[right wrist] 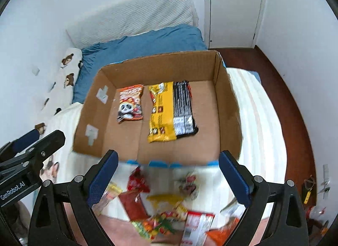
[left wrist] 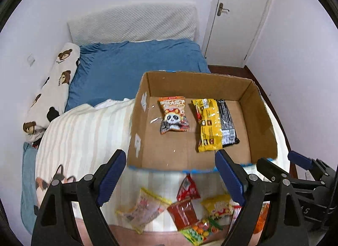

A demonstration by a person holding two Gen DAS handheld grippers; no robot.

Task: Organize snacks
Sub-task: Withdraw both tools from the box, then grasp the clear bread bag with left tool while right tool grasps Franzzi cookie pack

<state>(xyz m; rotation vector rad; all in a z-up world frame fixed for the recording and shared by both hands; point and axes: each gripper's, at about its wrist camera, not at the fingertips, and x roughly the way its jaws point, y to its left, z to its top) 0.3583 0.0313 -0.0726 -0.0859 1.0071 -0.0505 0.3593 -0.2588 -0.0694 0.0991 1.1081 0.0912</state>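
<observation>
An open cardboard box (left wrist: 259,117) (right wrist: 227,106) stands on the bed. Inside lie a panda snack bag (left wrist: 174,114) (right wrist: 131,106), a yellow packet (left wrist: 209,125) (right wrist: 161,112) and a black packet (left wrist: 227,123) (right wrist: 183,108) side by side. A pile of loose snack packets (left wrist: 183,210) (right wrist: 160,208) lies on the blanket in front of the box. My left gripper (left wrist: 171,178) is open and empty above the pile. My right gripper (right wrist: 166,178) is open and empty above the pile, and it also shows at the right of the left wrist view (left wrist: 283,163).
A striped blanket (left wrist: 84,131) covers the near bed, with a blue sheet (left wrist: 131,66), a bear-print pillow (left wrist: 50,95) and a white headboard cushion (left wrist: 135,24) beyond. A white door (left wrist: 236,13) and wooden floor (right wrist: 281,89) lie to the right.
</observation>
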